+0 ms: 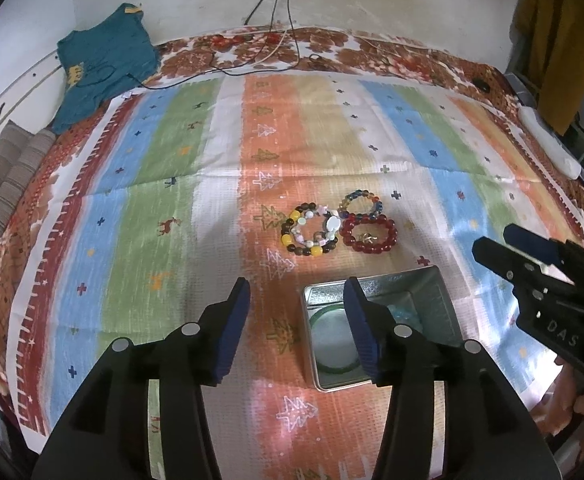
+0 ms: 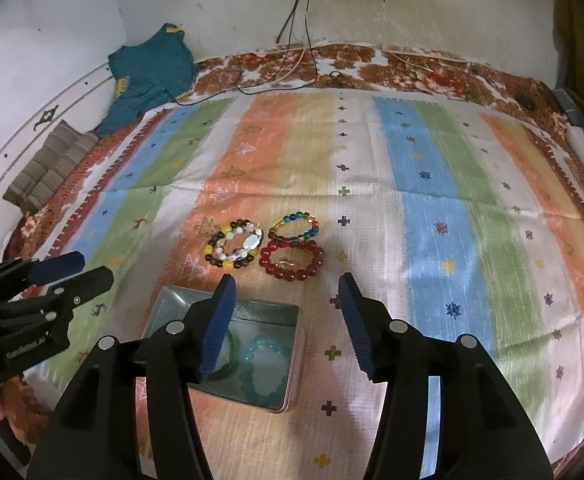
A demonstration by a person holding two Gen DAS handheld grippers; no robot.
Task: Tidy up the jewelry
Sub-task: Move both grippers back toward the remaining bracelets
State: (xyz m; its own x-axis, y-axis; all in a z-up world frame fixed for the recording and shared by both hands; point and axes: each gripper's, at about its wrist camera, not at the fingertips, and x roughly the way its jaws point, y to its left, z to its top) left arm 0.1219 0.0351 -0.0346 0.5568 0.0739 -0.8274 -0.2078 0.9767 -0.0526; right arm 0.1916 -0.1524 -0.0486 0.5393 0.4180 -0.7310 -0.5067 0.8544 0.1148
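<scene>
A silver metal tin (image 1: 444, 300) (image 2: 292, 360) sits open on the striped cloth and holds a green bangle (image 1: 315, 322) (image 2: 231, 340) and a light blue bead bracelet (image 2: 263, 360). Beyond it lie a red bead bracelet (image 1: 368, 235) (image 2: 292, 262), a multicoloured glass bead bracelet (image 1: 362, 203) (image 2: 296, 226) and a mixed yellow, brown and white bead bracelet (image 1: 310, 232) (image 2: 233, 248). My left gripper (image 1: 298, 296) (image 2: 79, 270) is open and empty above the tin's left edge. My right gripper (image 2: 287, 292) (image 1: 496, 240) is open and empty above the tin's right side.
The striped cloth (image 1: 171, 200) (image 2: 452, 200) covers a floral bedspread (image 1: 372, 48). A teal garment (image 1: 103, 64) (image 2: 151, 72) and a striped pillow (image 1: 7, 168) (image 2: 43, 168) lie at the far left. Cables (image 1: 275, 40) (image 2: 296, 60) trail from the wall onto the bed.
</scene>
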